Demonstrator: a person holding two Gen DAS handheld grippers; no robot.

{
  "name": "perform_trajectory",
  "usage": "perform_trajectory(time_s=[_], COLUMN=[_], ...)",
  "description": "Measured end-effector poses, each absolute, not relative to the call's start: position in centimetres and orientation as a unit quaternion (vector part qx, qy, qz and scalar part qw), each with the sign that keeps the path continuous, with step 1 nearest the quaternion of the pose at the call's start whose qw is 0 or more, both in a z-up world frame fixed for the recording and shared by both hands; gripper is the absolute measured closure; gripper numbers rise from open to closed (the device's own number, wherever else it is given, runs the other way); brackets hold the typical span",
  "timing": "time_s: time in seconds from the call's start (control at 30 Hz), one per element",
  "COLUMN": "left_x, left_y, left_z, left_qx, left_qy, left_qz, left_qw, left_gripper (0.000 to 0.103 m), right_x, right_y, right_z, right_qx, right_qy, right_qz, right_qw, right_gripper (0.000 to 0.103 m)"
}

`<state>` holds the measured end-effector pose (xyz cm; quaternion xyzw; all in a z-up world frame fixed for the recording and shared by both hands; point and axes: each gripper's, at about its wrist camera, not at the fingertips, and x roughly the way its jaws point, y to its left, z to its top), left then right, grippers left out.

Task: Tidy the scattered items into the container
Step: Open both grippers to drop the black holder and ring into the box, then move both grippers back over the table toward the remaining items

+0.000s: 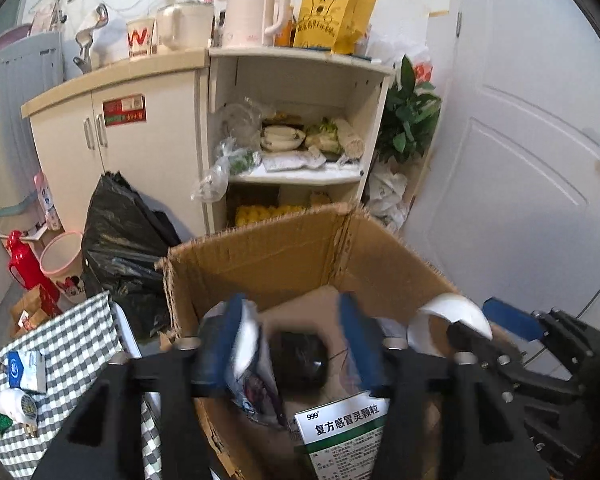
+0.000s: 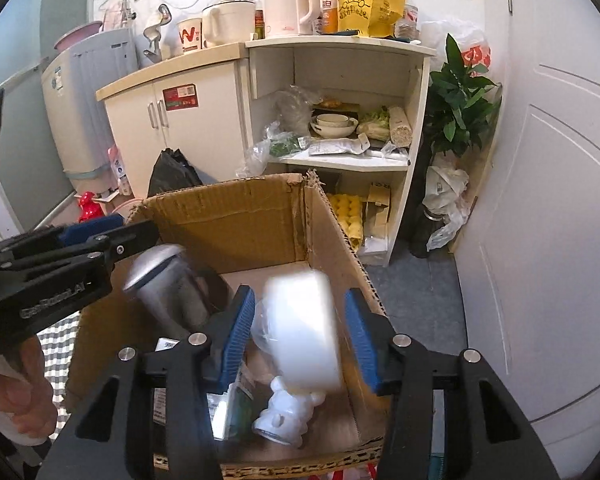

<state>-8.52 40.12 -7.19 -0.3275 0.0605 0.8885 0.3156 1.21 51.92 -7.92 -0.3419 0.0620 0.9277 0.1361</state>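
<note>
both grippers — left (image 1: 290, 344) and right (image 2: 300, 338) — hang spread wide over the cardboard box (image 2: 236, 220), white tub (image 2: 300, 340) (blurry) and foil pouch (image 1: 246, 360) loose between the jaws, apparently dropping in.

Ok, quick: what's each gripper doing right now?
Left gripper: open, a blurred packet loose between its fingers.
Right gripper: open, a blurred white object loose between its fingers.

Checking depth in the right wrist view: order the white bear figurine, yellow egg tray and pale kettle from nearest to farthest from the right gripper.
From the right gripper:
1. White bear figurine, in the box below.
2. Yellow egg tray, bottom shelf.
3. Pale kettle, on the cabinet top.
</note>
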Motion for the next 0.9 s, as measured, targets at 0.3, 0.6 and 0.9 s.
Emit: perform_trajectory(time_s=[0.3,0.6,0.9], left_x=[-7.3,-6.8,-5.9], left_y=[37.8,34.3,29.7], left_z=[-4.7,-2.8,-1.5], left_qx=[-0.300,-0.288,-0.282], left_qy=[0.051,0.036,0.025], left_qz=[0.902,0.915,0.927], left_qw=[0.305,0.280,0.246], left_gripper=[0.043,0.042,0.041], right_x=[1.9,2.7,3.2], right_y=[50.5,48.3,45.0], right_z=[-6.8,-4.9,-3.3], right_qx=[-0.329,-0.305,-0.289], right_qy=[0.062,0.062,0.056], right_qz=[0.934,0.943,0.951], right_qw=[0.126,0.113,0.098], right_gripper=[0.054,0.049,0.039])
